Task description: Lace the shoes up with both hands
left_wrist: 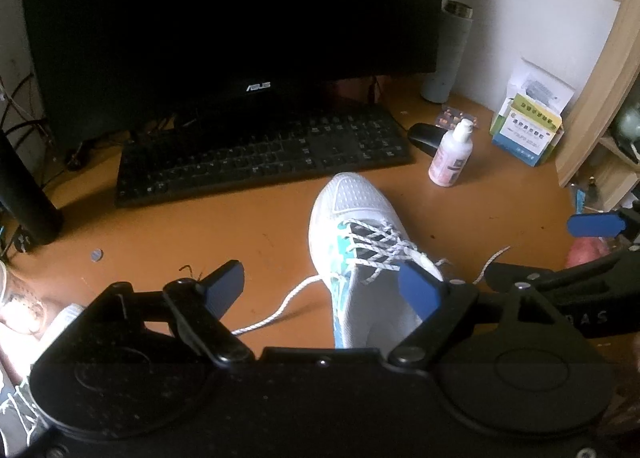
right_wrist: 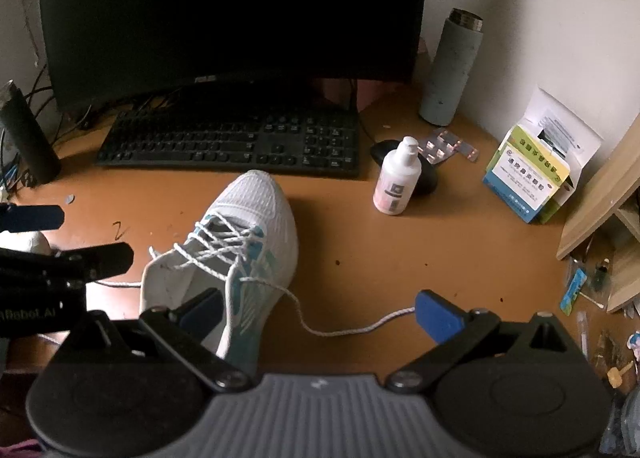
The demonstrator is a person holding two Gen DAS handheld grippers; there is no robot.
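Observation:
A white and teal sneaker point(left_wrist: 356, 225) lies on the brown desk, toe toward the keyboard; it also shows in the right wrist view point(right_wrist: 256, 217). Its white speckled laces are threaded through the eyelets. One loose lace end point(left_wrist: 280, 310) trails left of the shoe, between my left gripper's fingers. The other end point(right_wrist: 344, 328) trails right, between my right gripper's fingers. My left gripper point(left_wrist: 324, 286) is open and empty over the shoe's heel. My right gripper point(right_wrist: 320, 314) is open and empty beside the shoe's right side.
A black keyboard point(left_wrist: 260, 149) and monitor point(left_wrist: 232, 17) stand behind the shoe. A white lotion bottle point(right_wrist: 396, 177), black mouse point(right_wrist: 428, 173), grey flask point(right_wrist: 452, 65), pill blisters point(right_wrist: 452, 147) and a box point(right_wrist: 528, 177) sit at the right. A wooden shelf point(right_wrist: 600, 201) borders the right edge.

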